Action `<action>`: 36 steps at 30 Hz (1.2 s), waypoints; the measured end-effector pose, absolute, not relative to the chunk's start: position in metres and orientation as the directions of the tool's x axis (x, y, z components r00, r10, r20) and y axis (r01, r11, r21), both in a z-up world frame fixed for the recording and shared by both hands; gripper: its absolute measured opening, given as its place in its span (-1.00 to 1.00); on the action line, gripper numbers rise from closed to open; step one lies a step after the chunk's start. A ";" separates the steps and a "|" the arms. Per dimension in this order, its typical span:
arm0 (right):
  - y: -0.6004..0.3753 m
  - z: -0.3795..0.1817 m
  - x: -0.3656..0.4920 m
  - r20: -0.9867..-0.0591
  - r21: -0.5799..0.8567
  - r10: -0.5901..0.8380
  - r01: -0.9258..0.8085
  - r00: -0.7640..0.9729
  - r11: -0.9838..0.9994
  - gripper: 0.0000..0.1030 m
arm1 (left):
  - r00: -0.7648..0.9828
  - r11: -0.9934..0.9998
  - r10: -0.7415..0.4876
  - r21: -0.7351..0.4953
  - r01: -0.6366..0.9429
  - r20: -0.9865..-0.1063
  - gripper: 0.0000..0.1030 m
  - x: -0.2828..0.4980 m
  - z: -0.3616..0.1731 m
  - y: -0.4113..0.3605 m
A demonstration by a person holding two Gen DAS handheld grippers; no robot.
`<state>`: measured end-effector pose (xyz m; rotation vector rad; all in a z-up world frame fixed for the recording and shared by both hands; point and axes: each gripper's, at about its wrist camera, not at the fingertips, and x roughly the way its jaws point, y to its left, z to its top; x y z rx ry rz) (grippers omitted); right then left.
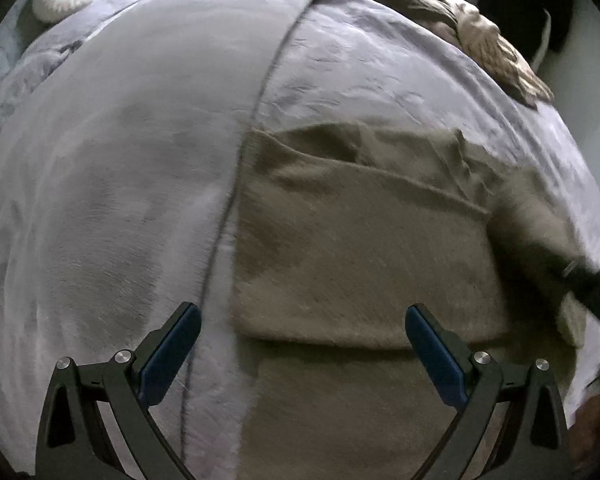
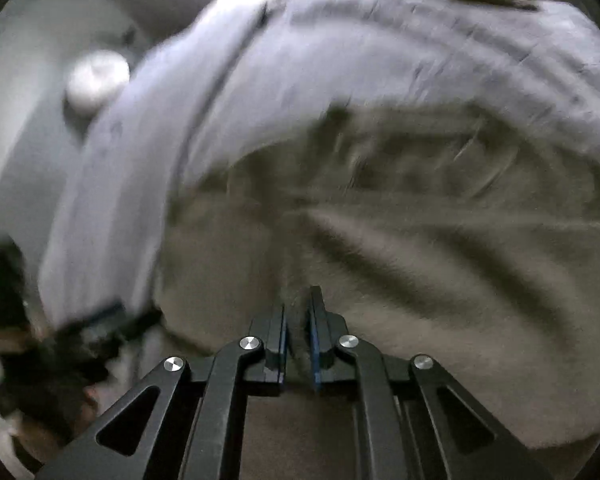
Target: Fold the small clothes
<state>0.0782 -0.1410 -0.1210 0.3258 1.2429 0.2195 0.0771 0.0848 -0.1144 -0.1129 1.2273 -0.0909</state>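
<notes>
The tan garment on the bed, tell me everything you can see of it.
The tan garment looks soft and fuzzy, like fleece. It lies partly folded on the grey blanket, one layer doubled over another, with creases near its far edge. The right gripper is shut on a pinch of it; the left gripper hangs open above it, not touching.

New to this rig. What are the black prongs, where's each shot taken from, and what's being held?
No robot here: a person carries a two-finger gripper in each hand, each with a fisheye camera looking along its fingers.

Left wrist view: the left gripper stands open with nothing between its blue pads, above a tan garment partly folded on a grey bed cover. The right gripper enters at the right edge.

Right wrist view: the right gripper is pinched shut on a fold of that garment. A round white cushion lies further back. Both pictures are motion-blurred.
</notes>
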 end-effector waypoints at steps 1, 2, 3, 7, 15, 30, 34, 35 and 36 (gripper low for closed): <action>-0.137 -0.129 0.077 -0.905 0.343 0.324 0.021 0.274 0.939 -0.61 | 0.335 0.990 -0.134 -0.143 -0.001 -0.933 0.99 0.075 -0.115 0.085; -0.138 -0.133 0.070 -0.907 0.350 0.331 0.028 0.259 0.936 -0.55 | 0.334 0.988 -0.144 -0.155 -0.007 -0.932 0.99 0.075 -0.115 0.087; -0.141 -0.133 0.065 -0.901 0.368 0.347 0.036 0.262 0.929 -0.37 | 0.328 0.985 -0.157 -0.170 -0.010 -0.932 0.99 0.076 -0.116 0.088; -0.169 -0.125 0.035 -0.866 0.448 0.408 0.088 0.288 0.890 0.02 | 0.303 0.969 -0.235 -0.246 0.001 -0.924 0.99 0.085 -0.123 0.071; -0.275 -0.127 -0.040 -0.842 0.527 0.389 0.415 0.375 0.741 0.06 | 0.217 0.920 -0.391 -0.380 0.091 -0.894 0.99 0.104 -0.139 0.025; -0.379 -0.131 -0.065 -0.818 0.559 0.283 0.576 0.500 0.596 -0.88 | 0.203 0.866 -0.486 -0.437 0.241 -0.850 -0.75 0.096 -0.123 -0.005; -0.384 -0.145 -0.068 -0.816 0.569 0.314 0.582 0.485 0.581 -0.86 | 0.173 0.888 -0.441 -0.401 0.225 -0.881 -0.74 0.092 -0.147 -0.005; -0.384 -0.144 -0.069 -0.817 0.569 0.319 0.581 0.480 0.583 -0.86 | 0.174 0.887 -0.448 -0.411 0.212 -0.877 -0.74 0.091 -0.150 0.000; -0.384 -0.143 -0.070 -0.823 0.561 0.325 0.581 0.465 0.590 -0.85 | 0.176 0.885 -0.454 -0.420 0.201 -0.873 -0.74 0.090 -0.149 0.003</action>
